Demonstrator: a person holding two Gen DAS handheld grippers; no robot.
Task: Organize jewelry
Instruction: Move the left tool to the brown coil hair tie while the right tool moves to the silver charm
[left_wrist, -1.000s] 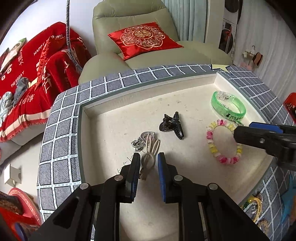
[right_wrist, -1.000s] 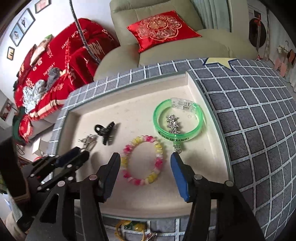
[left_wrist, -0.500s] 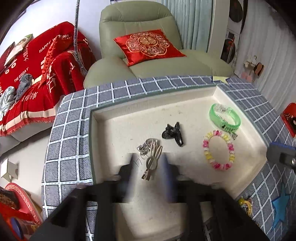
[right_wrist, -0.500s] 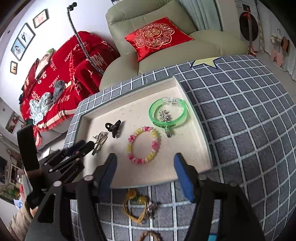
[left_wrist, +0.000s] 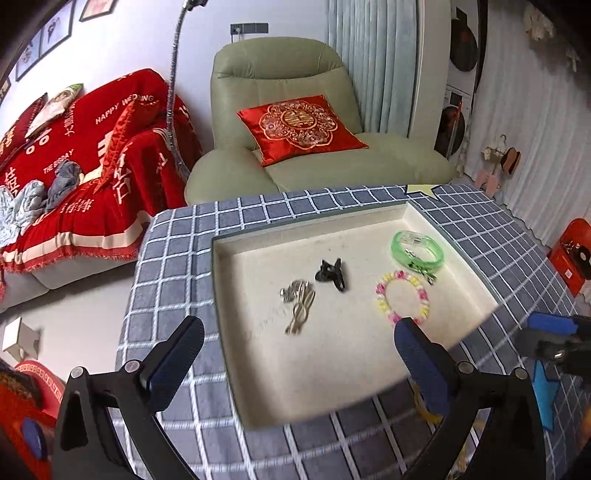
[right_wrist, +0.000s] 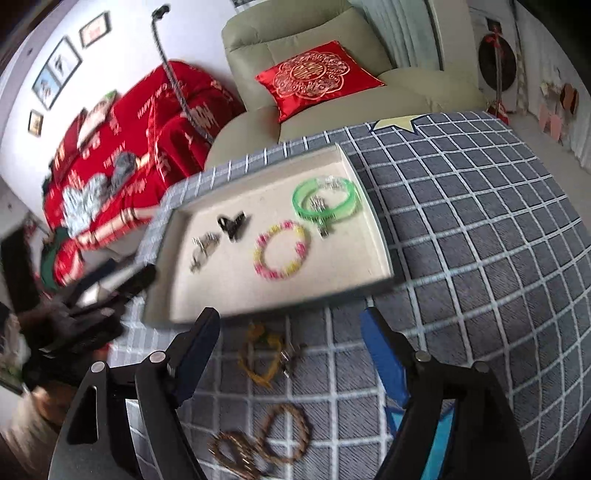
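Observation:
A cream tray (left_wrist: 332, 387) (right_wrist: 369, 273) sits on a grey checked cloth. In it lie a beige hair clip with silver pieces (left_wrist: 298, 308) (right_wrist: 202, 248), a black claw clip (left_wrist: 331, 274) (right_wrist: 231, 223), a pink and yellow bead bracelet (left_wrist: 402, 298) (right_wrist: 281, 250) and a green bangle (left_wrist: 417, 252) (right_wrist: 325, 199). My left gripper (left_wrist: 295, 365) is open and empty above the tray's near edge. My right gripper (right_wrist: 291, 350) is open and empty above a yellow cord bracelet (right_wrist: 264, 356) on the cloth. Brown braided bracelets (right_wrist: 262, 439) lie nearer.
A green armchair (left_wrist: 295, 147) with a red cushion (left_wrist: 299, 127) stands behind the table. A red-covered sofa (left_wrist: 74, 177) is at the left. A red box (left_wrist: 570, 254) is at the far right. The right gripper's tip (left_wrist: 554, 332) shows in the left wrist view.
My left gripper opened, left the beige hair clip in the tray and pulled back. My right gripper drew back from the tray to over the cloth, bringing the loose bracelets into view.

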